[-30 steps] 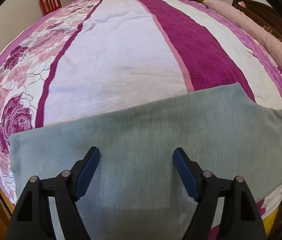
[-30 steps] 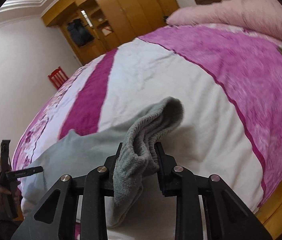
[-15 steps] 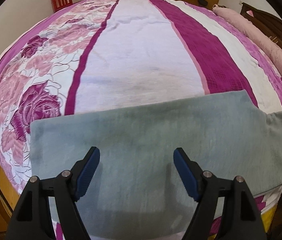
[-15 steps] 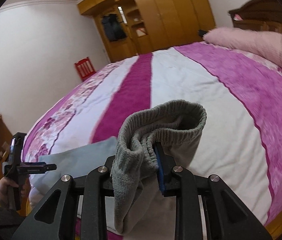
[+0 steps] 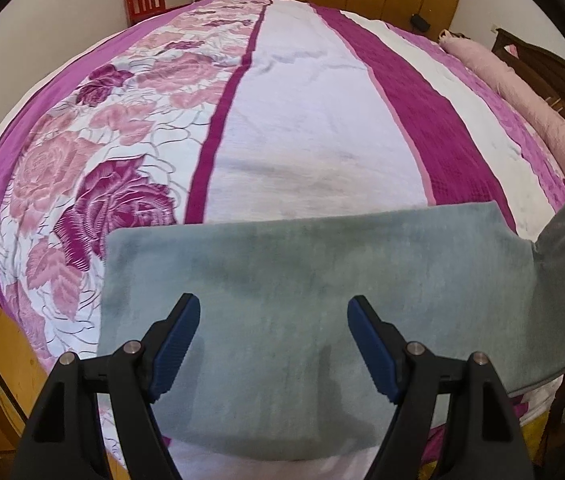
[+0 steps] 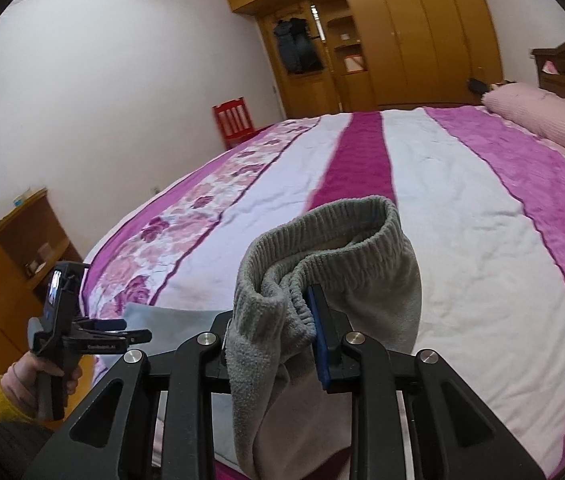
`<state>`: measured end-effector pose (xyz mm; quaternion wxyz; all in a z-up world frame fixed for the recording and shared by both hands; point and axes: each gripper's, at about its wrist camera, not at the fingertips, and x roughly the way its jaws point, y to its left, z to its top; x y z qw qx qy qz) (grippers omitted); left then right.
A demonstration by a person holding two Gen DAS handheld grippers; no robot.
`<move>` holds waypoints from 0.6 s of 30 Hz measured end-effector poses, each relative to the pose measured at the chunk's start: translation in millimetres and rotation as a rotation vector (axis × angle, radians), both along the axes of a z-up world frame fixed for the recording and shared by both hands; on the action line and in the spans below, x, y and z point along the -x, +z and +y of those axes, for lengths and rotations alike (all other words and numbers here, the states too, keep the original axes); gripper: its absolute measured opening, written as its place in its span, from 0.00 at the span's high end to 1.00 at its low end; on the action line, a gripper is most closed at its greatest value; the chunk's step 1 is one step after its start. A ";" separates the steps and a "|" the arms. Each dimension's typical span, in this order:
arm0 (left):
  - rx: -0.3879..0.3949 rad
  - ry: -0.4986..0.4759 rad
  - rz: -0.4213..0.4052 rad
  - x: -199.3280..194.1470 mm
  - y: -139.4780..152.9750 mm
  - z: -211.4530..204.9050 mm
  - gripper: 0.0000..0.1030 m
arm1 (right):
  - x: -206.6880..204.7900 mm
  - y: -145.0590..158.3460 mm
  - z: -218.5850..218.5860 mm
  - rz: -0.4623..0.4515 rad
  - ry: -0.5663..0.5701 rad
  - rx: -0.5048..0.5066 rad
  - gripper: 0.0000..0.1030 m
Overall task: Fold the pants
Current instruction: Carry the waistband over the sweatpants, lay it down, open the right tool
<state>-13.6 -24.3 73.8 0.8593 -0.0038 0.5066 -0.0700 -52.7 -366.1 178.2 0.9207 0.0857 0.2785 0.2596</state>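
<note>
Our left tool [image 5: 273,334] sits at the bottom centre of its own view with its two blue-padded fingers [image 5: 174,344] spread wide apart and nothing between them. Our right tool [image 6: 278,344] fills the lower centre of its view, fingers drawn close and clamped on the grey pants [image 6: 322,264]. At lower left there, our left hand [image 6: 28,376], yellow-sleeved, grips the left tool's handle.
</note>
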 end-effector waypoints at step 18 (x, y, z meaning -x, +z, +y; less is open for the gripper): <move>0.040 0.095 -0.019 11.0 3.7 50.6 0.23 | -14.2 8.4 79.8 -0.005 0.162 0.046 0.75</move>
